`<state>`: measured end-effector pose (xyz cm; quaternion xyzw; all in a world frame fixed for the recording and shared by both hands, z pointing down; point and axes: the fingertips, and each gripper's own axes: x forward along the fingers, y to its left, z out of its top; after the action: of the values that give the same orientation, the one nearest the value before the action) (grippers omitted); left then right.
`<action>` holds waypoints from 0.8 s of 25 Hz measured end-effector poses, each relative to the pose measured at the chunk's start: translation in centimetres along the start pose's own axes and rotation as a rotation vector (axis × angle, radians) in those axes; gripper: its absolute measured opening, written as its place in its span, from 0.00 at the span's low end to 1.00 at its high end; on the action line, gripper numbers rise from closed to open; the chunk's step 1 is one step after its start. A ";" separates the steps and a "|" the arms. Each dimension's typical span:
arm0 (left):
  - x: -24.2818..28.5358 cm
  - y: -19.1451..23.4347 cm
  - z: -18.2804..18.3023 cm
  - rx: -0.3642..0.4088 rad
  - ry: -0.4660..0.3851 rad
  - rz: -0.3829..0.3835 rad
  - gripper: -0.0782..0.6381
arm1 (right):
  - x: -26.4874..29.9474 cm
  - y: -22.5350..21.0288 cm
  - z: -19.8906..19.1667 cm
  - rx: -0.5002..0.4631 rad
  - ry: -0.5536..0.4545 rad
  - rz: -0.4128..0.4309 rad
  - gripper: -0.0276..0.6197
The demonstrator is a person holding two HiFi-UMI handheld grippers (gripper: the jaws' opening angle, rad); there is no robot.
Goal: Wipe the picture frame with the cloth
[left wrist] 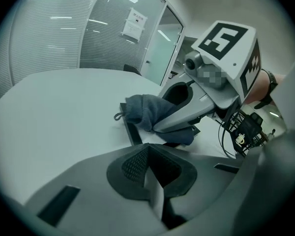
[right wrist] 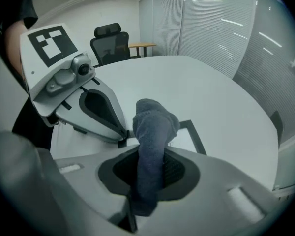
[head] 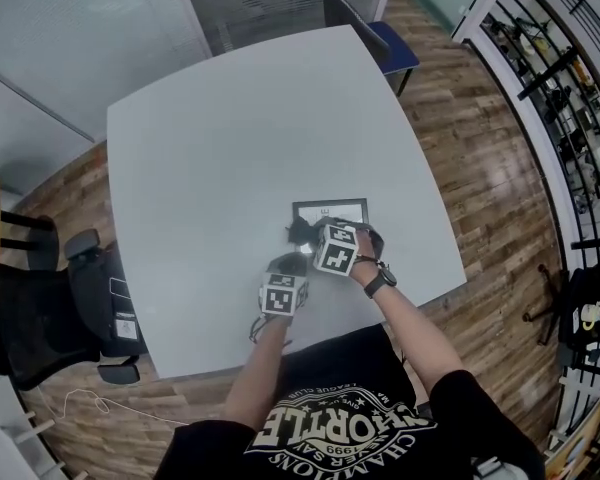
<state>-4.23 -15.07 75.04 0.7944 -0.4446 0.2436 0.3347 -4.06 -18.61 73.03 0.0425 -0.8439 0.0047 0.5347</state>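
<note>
The picture frame [head: 332,209] lies flat on the white table [head: 240,118], just below the middle of the head view. The right gripper [right wrist: 150,173] is clenched on the dark cloth [right wrist: 152,127], whose bunched end rests on the frame's near edge. The left gripper [left wrist: 146,173] has its jaws pressed together with nothing between them, its tip at the frame's corner, perhaps steadying it. Wiping looks under way at that edge. Most of the frame seems left to do, though no view shows what is clean.

The cloth [right wrist: 155,124] is dark blue-grey, the picture frame [head: 330,206] black, apparently white inside
</note>
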 end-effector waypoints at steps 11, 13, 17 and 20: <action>-0.1 0.1 0.0 0.014 0.005 -0.003 0.10 | 0.5 0.7 -2.5 -0.042 0.027 -0.010 0.16; -0.1 0.2 -0.2 0.011 0.009 0.000 0.10 | -0.5 0.1 -4.9 -0.004 0.063 -0.038 0.16; -0.1 0.3 -0.1 0.015 0.001 0.004 0.10 | -2.8 -1.2 -10.2 0.096 0.144 -0.091 0.16; 0.0 0.2 -0.1 0.019 0.009 0.008 0.10 | -4.0 -1.6 -12.1 0.171 0.132 -0.110 0.16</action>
<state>-4.42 -15.04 75.16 0.7946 -0.4439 0.2526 0.3281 8.70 -19.33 74.51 0.1340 -0.7998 0.0502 0.5829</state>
